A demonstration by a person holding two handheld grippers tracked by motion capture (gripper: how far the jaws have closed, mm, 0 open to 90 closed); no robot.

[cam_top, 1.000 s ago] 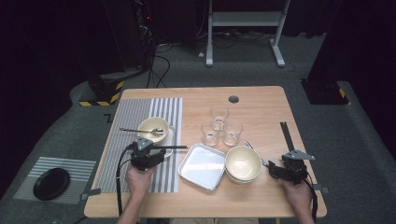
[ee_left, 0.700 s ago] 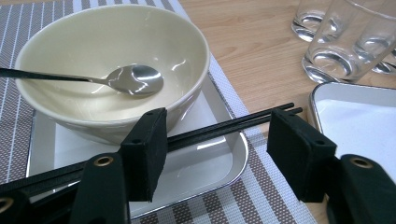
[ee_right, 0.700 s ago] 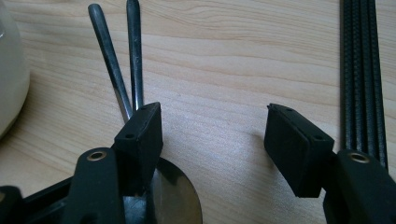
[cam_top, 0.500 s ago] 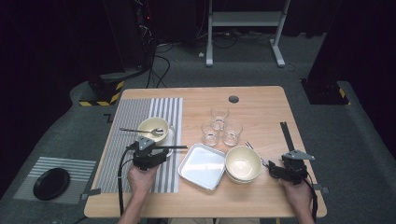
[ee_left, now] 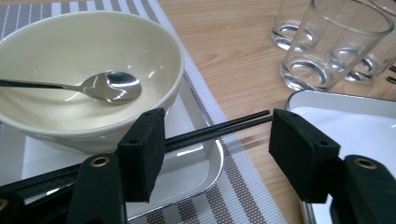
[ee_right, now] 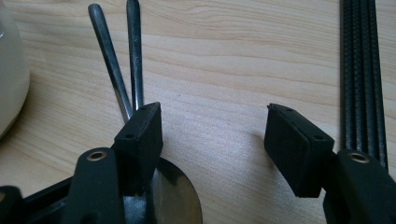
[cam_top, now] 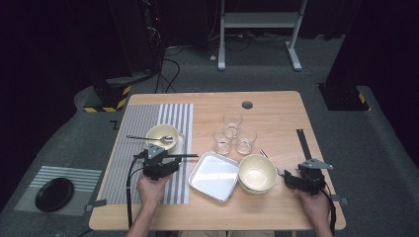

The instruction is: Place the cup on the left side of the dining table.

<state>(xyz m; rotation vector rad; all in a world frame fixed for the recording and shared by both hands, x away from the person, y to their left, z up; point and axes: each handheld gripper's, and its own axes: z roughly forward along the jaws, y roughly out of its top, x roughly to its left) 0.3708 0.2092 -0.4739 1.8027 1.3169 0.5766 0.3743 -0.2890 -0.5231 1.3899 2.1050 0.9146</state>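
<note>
1. Spreading wide, the left gripper (ee_left: 215,126) has its two black padded fingers (ee_left: 144,140) well apart; they have just been opening.
2. A pair of thin black chopsticks (ee_left: 224,127) lies across the gap between those fingers. It passes close by the finger on the left of the left gripper view, and its tips end just short of the other finger. Neither pad presses on it, so the pair is released.
3. The chopsticks' long axis runs nearly straight across the light wooden table (ee_left: 233,46) in the high view. Their tips point to the person's right, toward the square shallow metal tray with a white floor (ee_left: 355,126).
4. The chopsticks lie side by side and almost level, above the rim of a small shiny metal tray (ee_left: 205,163) that sits on the grey-and-white striped placemat (ee_left: 243,196).
5. On that small tray stands a cream ceramic bowl (ee_left: 93,56) with a steel spoon (ee_left: 109,86) resting inside it, just beside the chopsticks.
6. Three clear drinking glasses (ee_left: 336,46) stand farther off on the table.
7. The right gripper (ee_right: 212,126) sits low over bare table, its fingers (ee_right: 294,135) parted and holding nothing.
8. Two slim metal cutlery handles (ee_right: 112,60) run out from under the finger on the left of the right gripper view, and a long flat black strip (ee_right: 362,70) lies beside the other finger.
</note>
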